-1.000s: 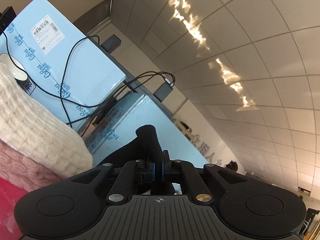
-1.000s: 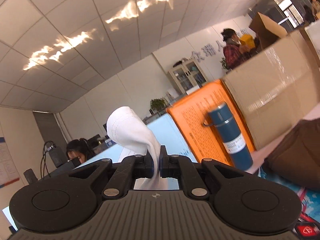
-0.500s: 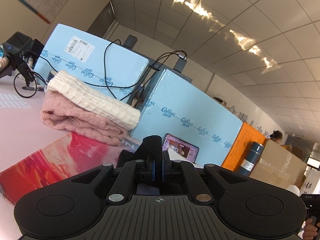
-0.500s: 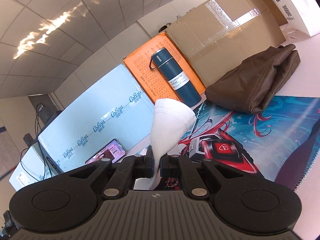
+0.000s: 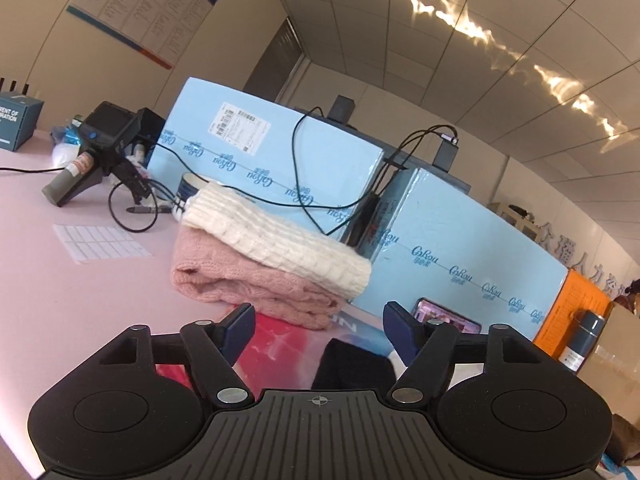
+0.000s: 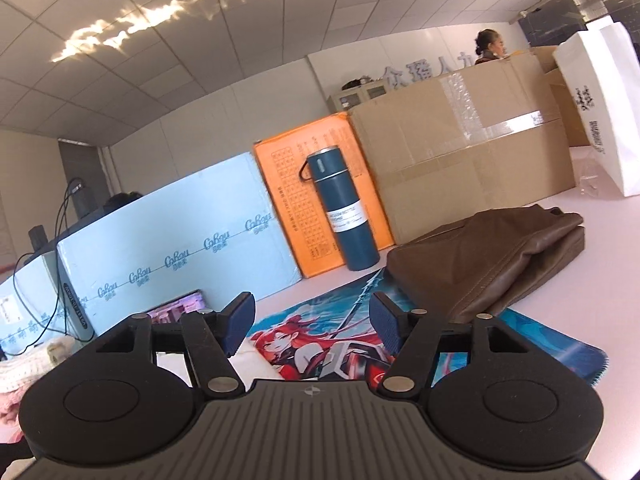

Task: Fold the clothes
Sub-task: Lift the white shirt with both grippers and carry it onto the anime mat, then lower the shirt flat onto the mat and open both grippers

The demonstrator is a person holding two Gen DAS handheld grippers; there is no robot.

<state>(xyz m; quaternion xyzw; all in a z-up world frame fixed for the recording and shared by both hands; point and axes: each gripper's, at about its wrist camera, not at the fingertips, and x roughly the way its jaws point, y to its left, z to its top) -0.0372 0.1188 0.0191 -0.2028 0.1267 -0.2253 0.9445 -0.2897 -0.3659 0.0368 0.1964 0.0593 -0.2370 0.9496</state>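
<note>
Both tools stand wide open and hold nothing — the left tool [image 5: 319, 330] hangs just over a dark garment [image 5: 352, 366] on the printed mat [image 6: 520, 336], the right tool [image 6: 311, 320] over the mat's bare near part. Only a dark hump shows between the left jaws, so its long axis and heading cannot be told. A blind re-grasp could pinch one layer and undo the fold, or nudge the pink and cream knit stack [image 5: 264, 268] just beyond.

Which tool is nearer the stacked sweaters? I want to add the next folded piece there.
Left. The left tool sits just in front of the stacked sweaters, jaws open. The right tool faces the blue bottle; the sweaters only show at its far left edge.
</note>
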